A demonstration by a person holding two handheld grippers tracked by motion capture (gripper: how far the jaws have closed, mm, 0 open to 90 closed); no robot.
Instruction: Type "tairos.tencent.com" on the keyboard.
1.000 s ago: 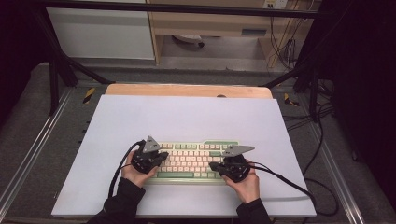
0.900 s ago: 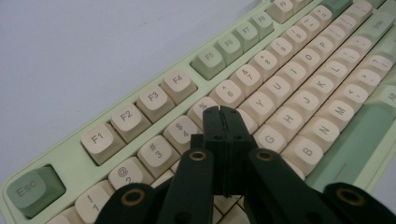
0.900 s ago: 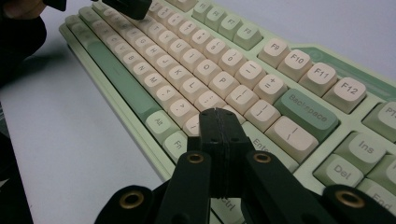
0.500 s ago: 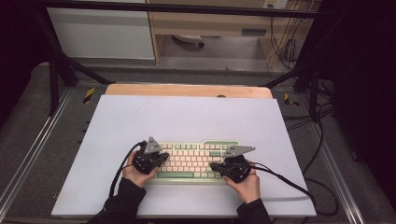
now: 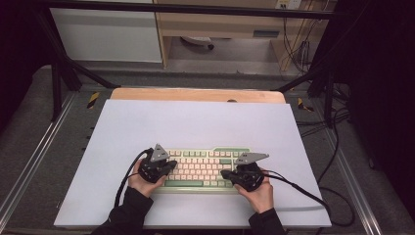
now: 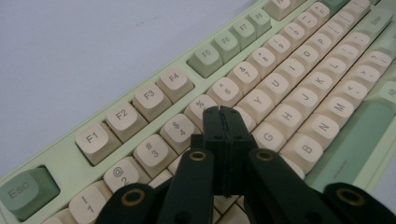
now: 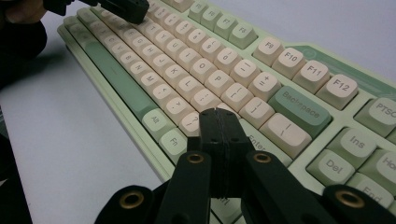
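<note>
i find the green and cream keyboard (image 5: 203, 167) at the table's (image 5: 195, 122) six o'clock edge. left tool (image 6: 222, 114), jaws pressed together, over its left keys; right tool (image 7: 219, 116), likewise pressed together, over its right keys.

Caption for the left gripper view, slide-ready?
Shut left gripper poised over the letter keys of a green-and-cream keyboard on a pale table.
</note>
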